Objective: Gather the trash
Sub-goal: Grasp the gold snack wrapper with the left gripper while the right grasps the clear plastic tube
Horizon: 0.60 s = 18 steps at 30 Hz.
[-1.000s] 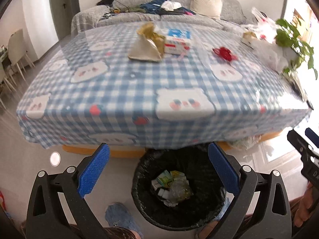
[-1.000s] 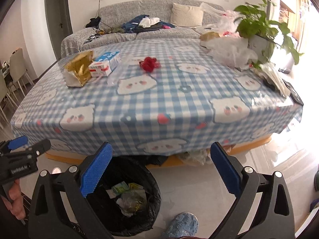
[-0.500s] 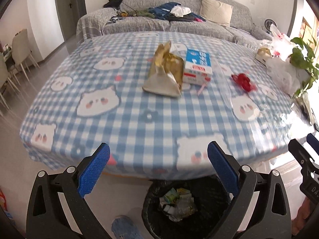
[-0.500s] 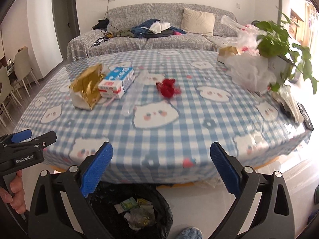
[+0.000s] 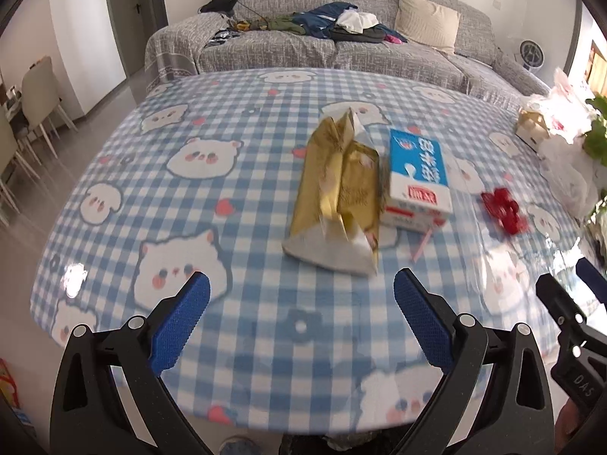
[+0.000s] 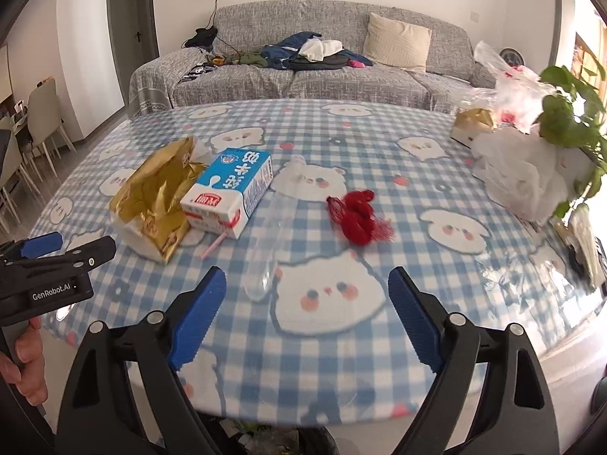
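On the blue checked tablecloth (image 5: 227, 204) lie a crumpled gold bag (image 5: 337, 193) (image 6: 155, 197), a blue and white milk carton (image 5: 417, 178) (image 6: 231, 189) with a pink straw (image 6: 212, 248), a clear plastic sleeve (image 6: 271, 242) and a red mesh wad (image 5: 504, 208) (image 6: 358, 216). My left gripper (image 5: 299, 292) hovers open over the table's near edge, short of the gold bag, nothing between its fingers. My right gripper (image 6: 307, 292) is above the near edge with its jaws closing and empty, the sleeve's end just beyond them.
A potted plant (image 6: 569, 121) with white plastic bags (image 6: 523, 174) and a small box (image 6: 472, 125) crowds the table's right side. A grey sofa (image 6: 303, 72) with clothes stands behind. Chairs (image 5: 34, 102) stand at the left. The black bin's rim (image 6: 265, 436) shows below the table edge.
Both grippers have moved forward from over the black bin to over the table's near edge. The trash items now look much closer. The right jaws have narrowed slightly.
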Motion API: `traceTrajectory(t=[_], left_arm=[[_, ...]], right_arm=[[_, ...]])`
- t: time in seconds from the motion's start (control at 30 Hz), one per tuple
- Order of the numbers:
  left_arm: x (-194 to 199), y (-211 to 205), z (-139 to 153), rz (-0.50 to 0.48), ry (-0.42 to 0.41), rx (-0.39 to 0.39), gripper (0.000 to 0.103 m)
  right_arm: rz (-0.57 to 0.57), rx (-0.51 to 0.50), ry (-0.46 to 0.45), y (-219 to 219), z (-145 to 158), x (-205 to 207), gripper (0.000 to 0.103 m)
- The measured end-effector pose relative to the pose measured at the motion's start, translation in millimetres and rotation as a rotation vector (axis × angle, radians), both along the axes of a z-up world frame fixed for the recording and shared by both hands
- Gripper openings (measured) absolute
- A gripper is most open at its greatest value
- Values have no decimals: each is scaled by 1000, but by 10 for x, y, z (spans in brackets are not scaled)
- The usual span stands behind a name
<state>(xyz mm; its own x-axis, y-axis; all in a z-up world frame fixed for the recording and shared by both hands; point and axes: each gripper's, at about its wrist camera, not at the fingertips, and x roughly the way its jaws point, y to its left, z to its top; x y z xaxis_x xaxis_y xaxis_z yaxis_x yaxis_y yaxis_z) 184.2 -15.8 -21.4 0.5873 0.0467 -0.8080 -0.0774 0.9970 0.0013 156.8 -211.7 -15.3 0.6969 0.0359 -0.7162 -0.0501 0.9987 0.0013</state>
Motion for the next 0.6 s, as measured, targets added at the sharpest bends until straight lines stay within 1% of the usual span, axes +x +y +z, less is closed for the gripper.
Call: traceTrajectory(t=[0.33,0.6], left_arm=[[581,62,-87,13,18,-5,91],[1009,48,-265,2,61,-9,79]], right_arm=[[15,15,42,132,-189,525,72],[15,32,81,145,-336,906,60]])
